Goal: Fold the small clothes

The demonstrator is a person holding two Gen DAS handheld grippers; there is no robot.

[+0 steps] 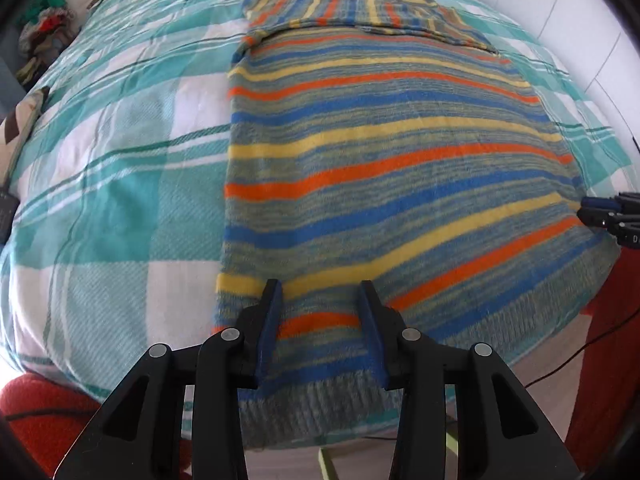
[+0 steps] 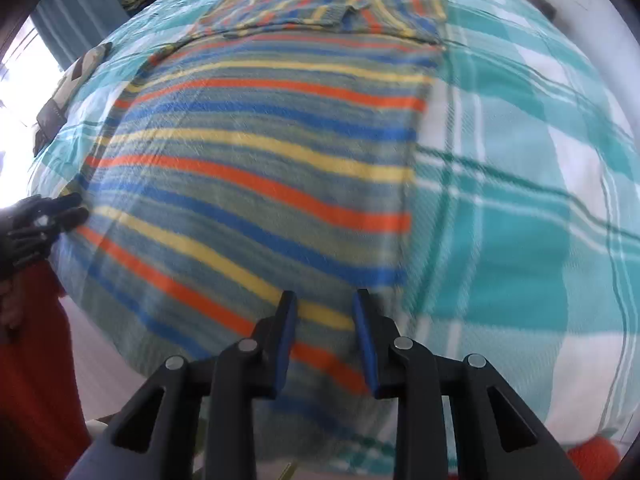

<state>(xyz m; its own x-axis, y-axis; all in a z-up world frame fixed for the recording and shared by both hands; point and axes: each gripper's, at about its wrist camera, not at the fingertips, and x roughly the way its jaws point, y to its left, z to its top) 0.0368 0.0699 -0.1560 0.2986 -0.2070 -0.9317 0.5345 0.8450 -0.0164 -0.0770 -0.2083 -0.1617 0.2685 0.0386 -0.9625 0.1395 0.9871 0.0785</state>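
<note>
A knitted sweater [image 1: 380, 140] [image 2: 260, 160] with blue, orange, yellow and grey-green stripes lies flat on the bed, its sleeves folded across the far end. In the left wrist view my left gripper [image 1: 320, 286] hovers over the near left corner by the ribbed hem, jaws apart, with nothing between the blue pads. My right gripper [image 2: 325, 294] hangs over the near right edge of the sweater, also open and empty. Each gripper also shows at the side of the other's view: the right gripper [image 1: 612, 216], the left gripper [image 2: 44, 216].
A teal and white checked blanket [image 1: 120, 200] [image 2: 520, 200] covers the bed. A heap of clothes [image 1: 44, 28] lies beyond the far left corner. Red cloth [image 1: 40, 412] [image 2: 32, 360] and a thin black cable [image 1: 580, 356] are at the near edge.
</note>
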